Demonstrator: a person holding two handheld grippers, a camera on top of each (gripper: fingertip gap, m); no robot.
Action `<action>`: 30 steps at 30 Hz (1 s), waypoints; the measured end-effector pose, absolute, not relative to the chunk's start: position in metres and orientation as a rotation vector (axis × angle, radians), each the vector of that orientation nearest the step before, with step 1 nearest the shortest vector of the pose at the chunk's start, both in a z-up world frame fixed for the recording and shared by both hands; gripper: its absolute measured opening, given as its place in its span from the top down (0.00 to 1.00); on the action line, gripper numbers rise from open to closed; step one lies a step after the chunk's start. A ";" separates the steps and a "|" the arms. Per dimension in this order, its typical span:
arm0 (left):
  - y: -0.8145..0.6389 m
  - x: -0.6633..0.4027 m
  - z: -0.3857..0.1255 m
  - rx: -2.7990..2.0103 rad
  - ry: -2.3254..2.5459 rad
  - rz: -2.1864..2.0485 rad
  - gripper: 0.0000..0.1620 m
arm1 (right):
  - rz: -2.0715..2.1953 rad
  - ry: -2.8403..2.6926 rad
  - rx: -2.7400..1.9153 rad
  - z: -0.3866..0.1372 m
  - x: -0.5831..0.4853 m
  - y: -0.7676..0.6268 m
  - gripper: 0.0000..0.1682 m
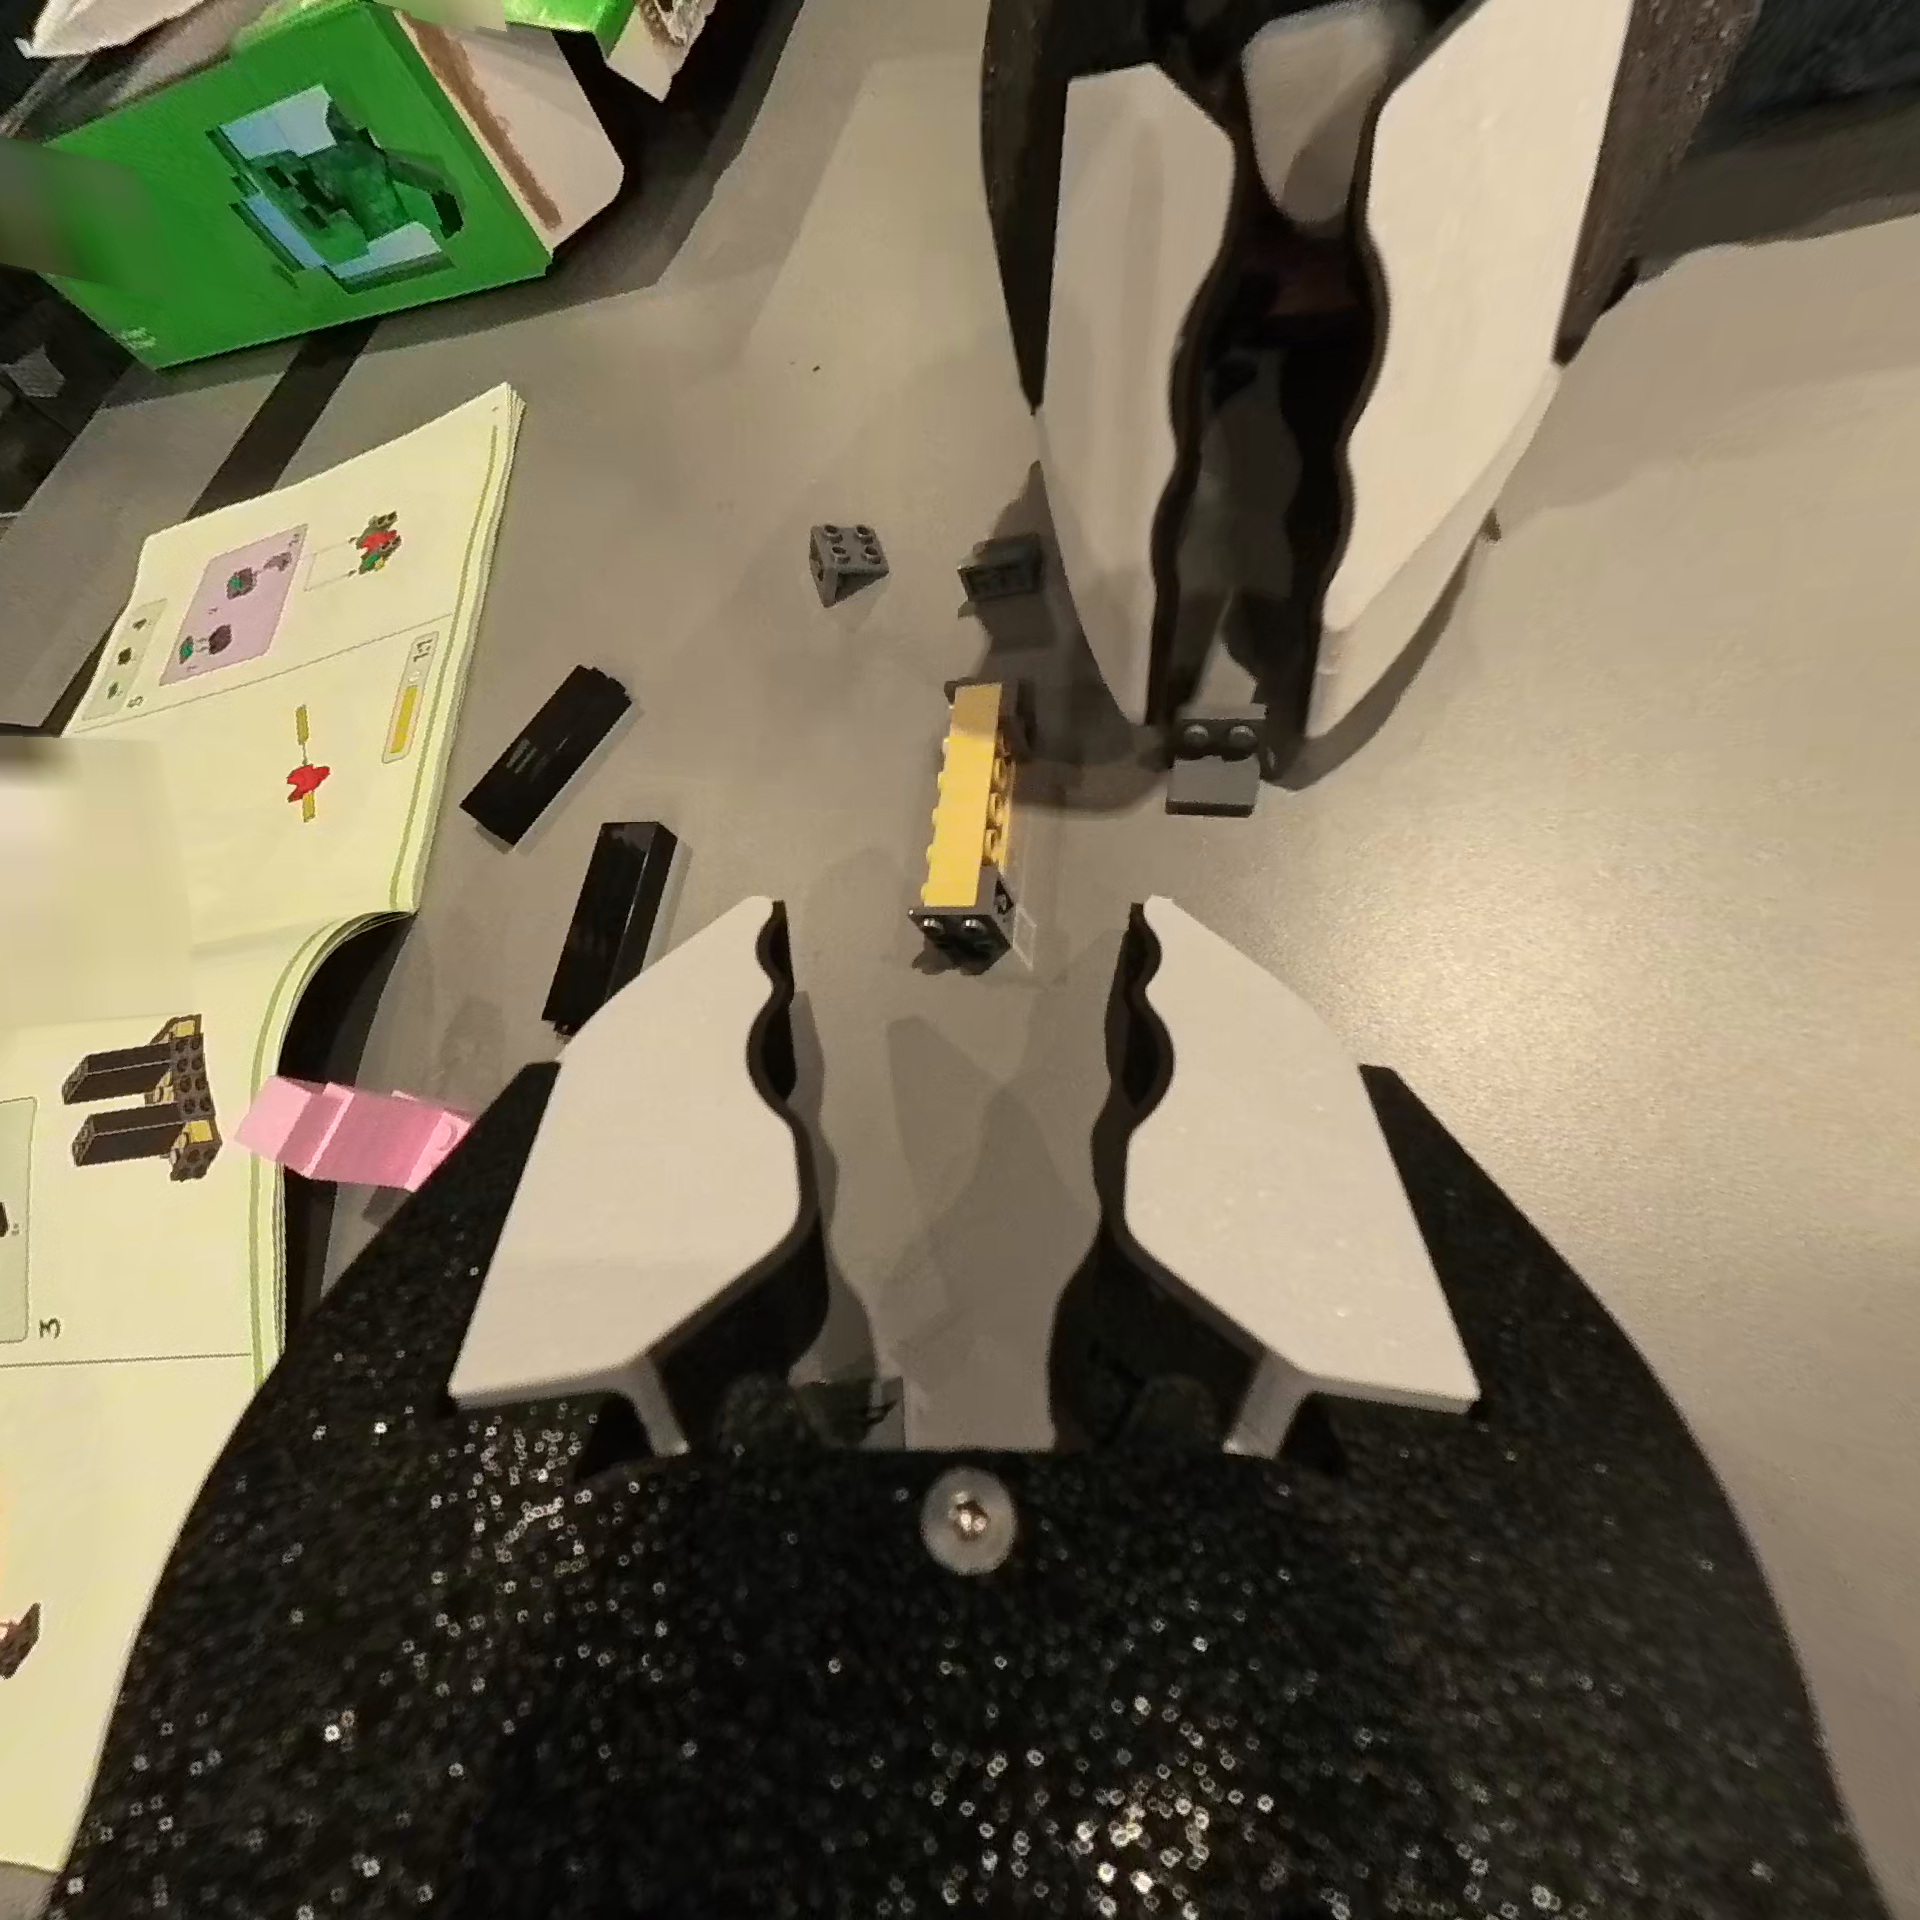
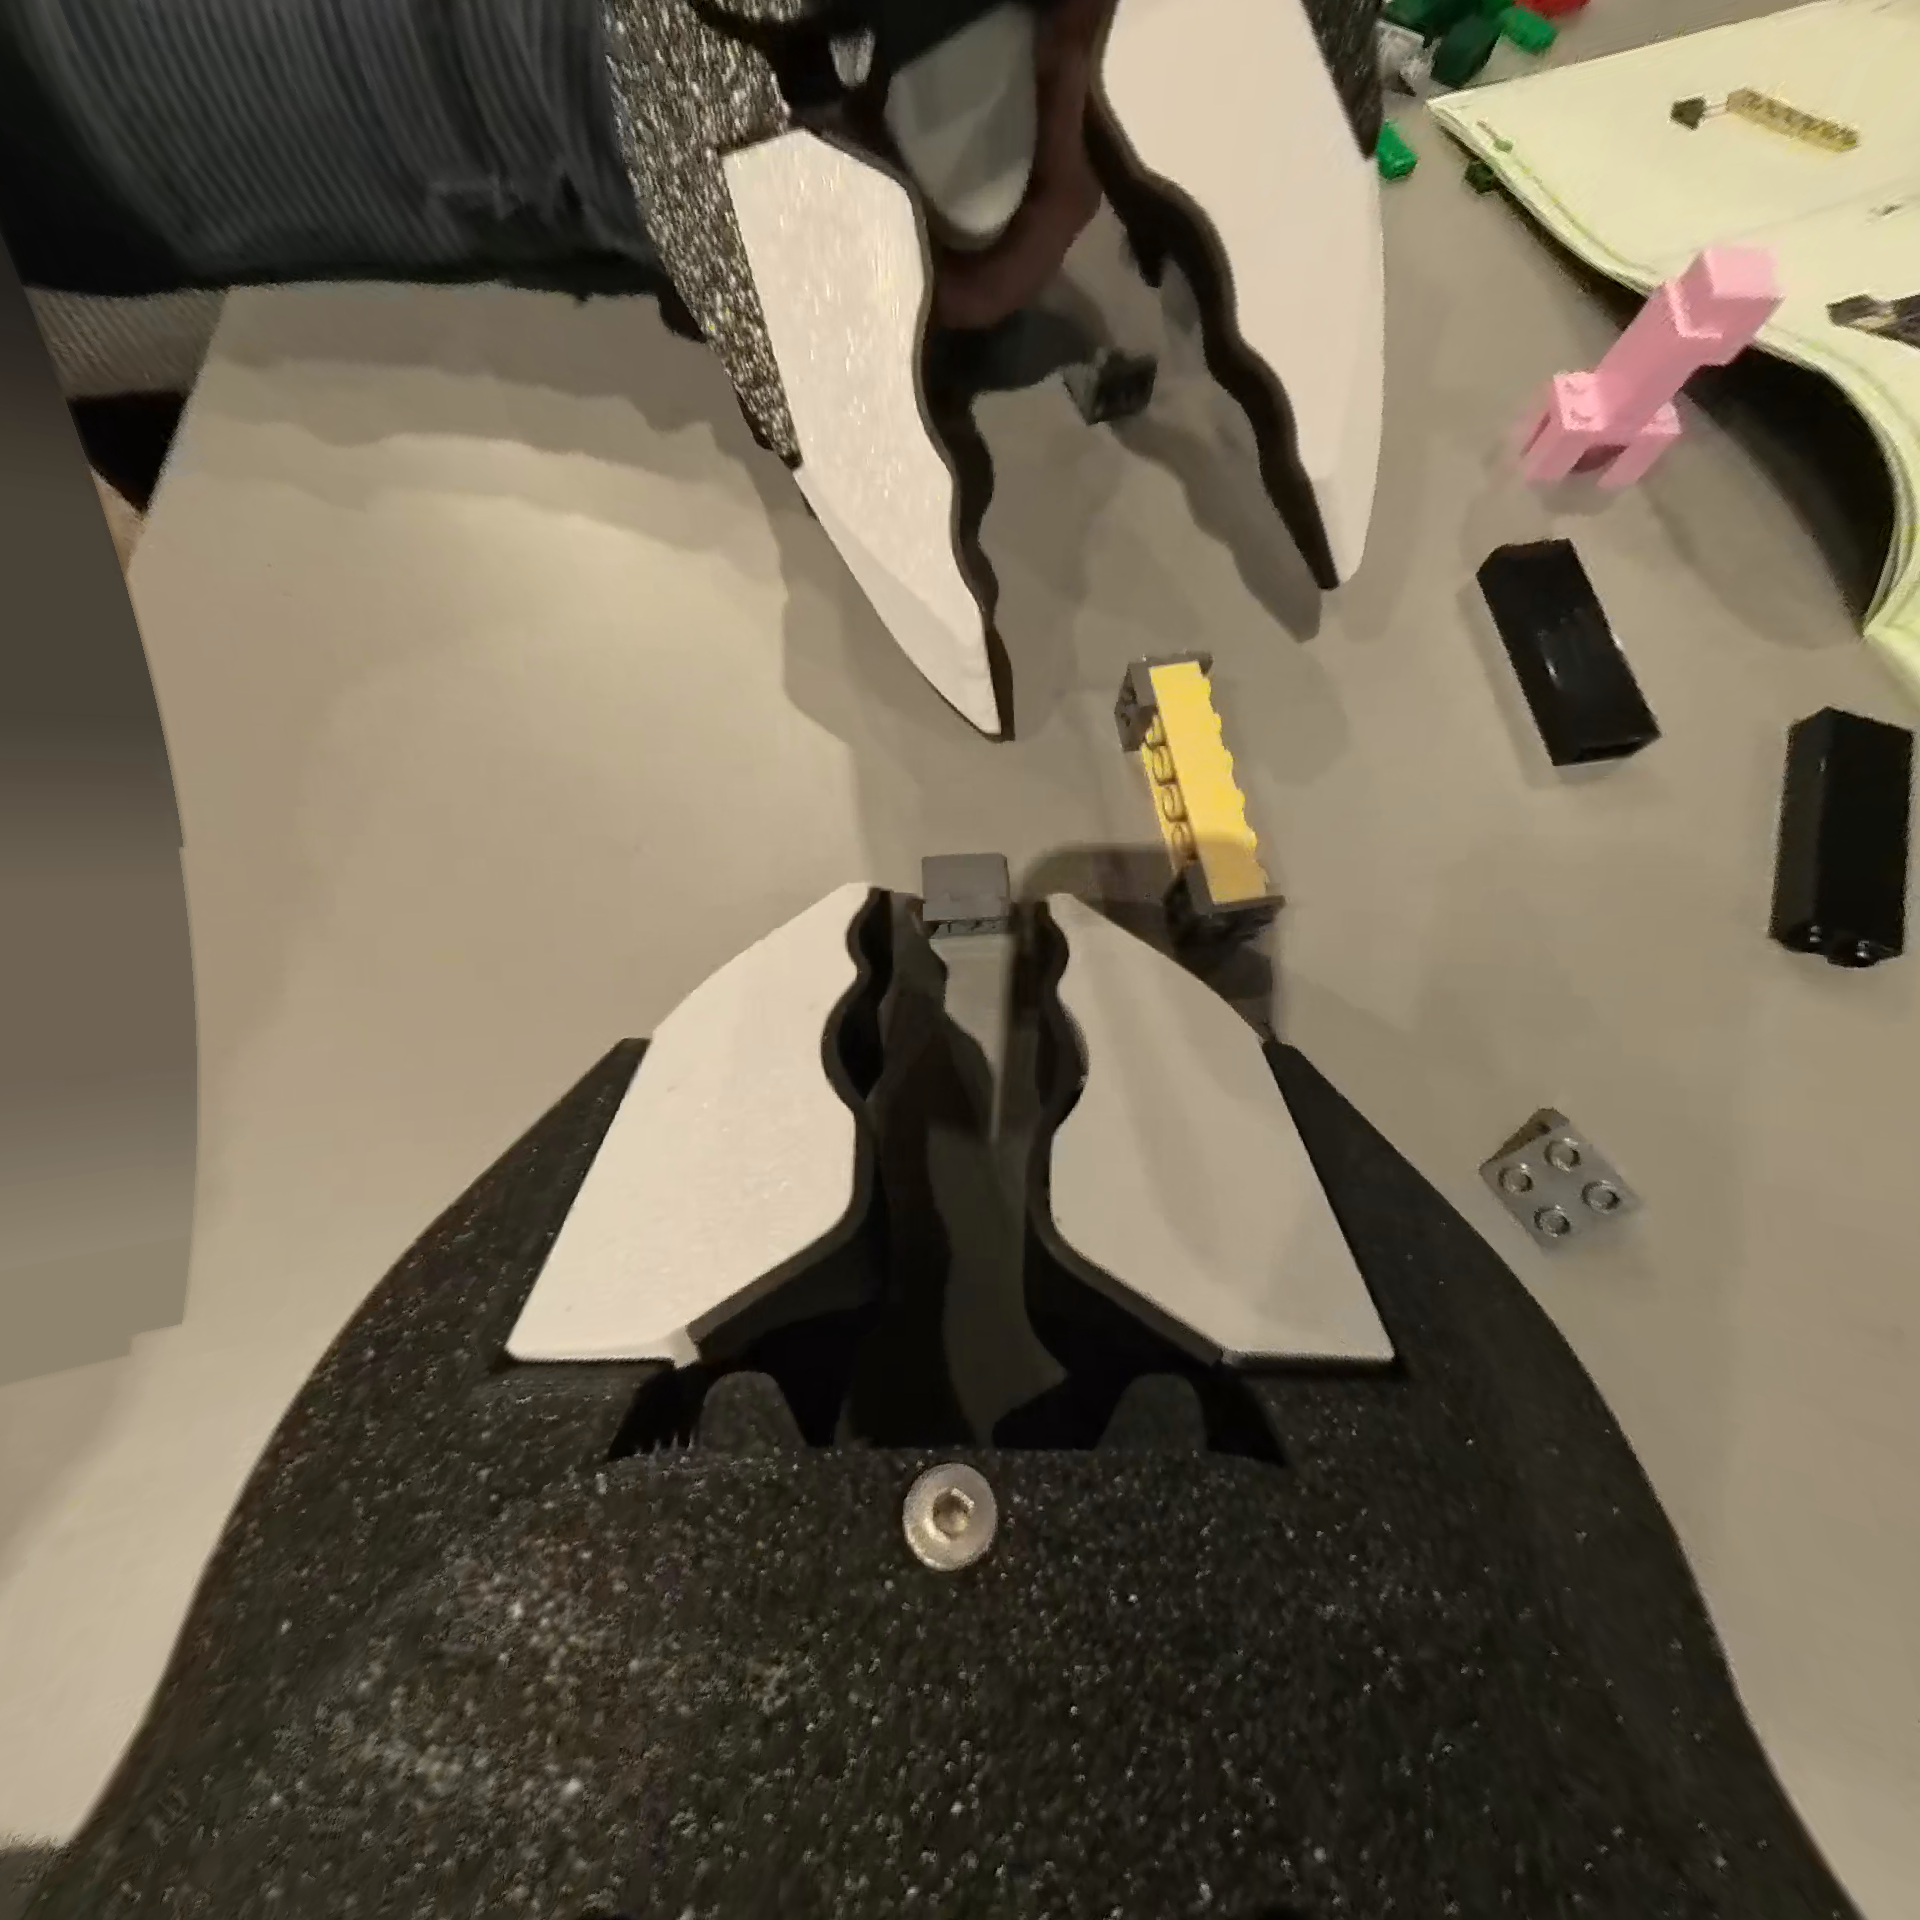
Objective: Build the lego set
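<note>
A yellow brick assembly with dark grey end pieces (image 1: pixel 971 800) lies on the grey table; it also shows in the right wrist view (image 2: pixel 1205 769). My left gripper (image 1: pixel 956 920) is open and empty, its fingertips just short of the assembly's near end. My right gripper (image 2: pixel 966 896) is shut on a small dark grey brick (image 2: pixel 966 894), held at the fingertips close to the table, beside the assembly's other end. In the left wrist view the right gripper (image 1: pixel 1221 743) comes down from the top with that brick (image 1: pixel 1216 764). The left gripper (image 2: pixel 1162 652) shows open in the right wrist view.
Two long black bricks (image 1: pixel 545 753) (image 1: pixel 613 925) lie left of the assembly. A grey studded bracket (image 1: pixel 847 556) and a dark grey piece (image 1: pixel 1003 566) lie beyond it. An open instruction booklet (image 1: pixel 312 675), a pink piece (image 1: pixel 353 1132) and a green box (image 1: pixel 312 208) are at the left. The grey studded bracket (image 1: pixel 847 556) lies around 9 cm away from my right fingertips. My right wrist view (image 2: pixel 1564 1176) looks at it from another angle.
</note>
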State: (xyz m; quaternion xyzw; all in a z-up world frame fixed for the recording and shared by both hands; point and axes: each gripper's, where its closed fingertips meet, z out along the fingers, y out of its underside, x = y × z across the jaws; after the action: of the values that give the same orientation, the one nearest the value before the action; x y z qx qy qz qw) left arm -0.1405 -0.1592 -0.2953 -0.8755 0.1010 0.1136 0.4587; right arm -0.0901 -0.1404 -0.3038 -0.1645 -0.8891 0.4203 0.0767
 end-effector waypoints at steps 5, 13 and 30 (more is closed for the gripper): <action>-0.159 -0.140 -0.295 -2.155 0.253 0.278 0.63 | 1.276 -2.663 -0.504 -0.303 -0.090 -0.140 0.90; -0.157 -0.140 -0.295 -2.153 0.251 0.289 0.63 | 1.401 -2.474 -0.569 -0.283 -0.102 -0.134 0.91; -0.155 -0.142 -0.296 -2.168 0.225 0.281 0.65 | 1.469 -2.012 -0.880 -0.247 -0.142 -0.087 0.91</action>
State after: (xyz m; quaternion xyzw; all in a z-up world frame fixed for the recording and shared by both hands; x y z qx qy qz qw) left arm -0.1423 -0.1551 -0.2964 -0.8787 0.0911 0.1139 0.4545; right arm -0.1416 -0.0867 -0.2470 -0.3227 -0.7380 0.5386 0.2472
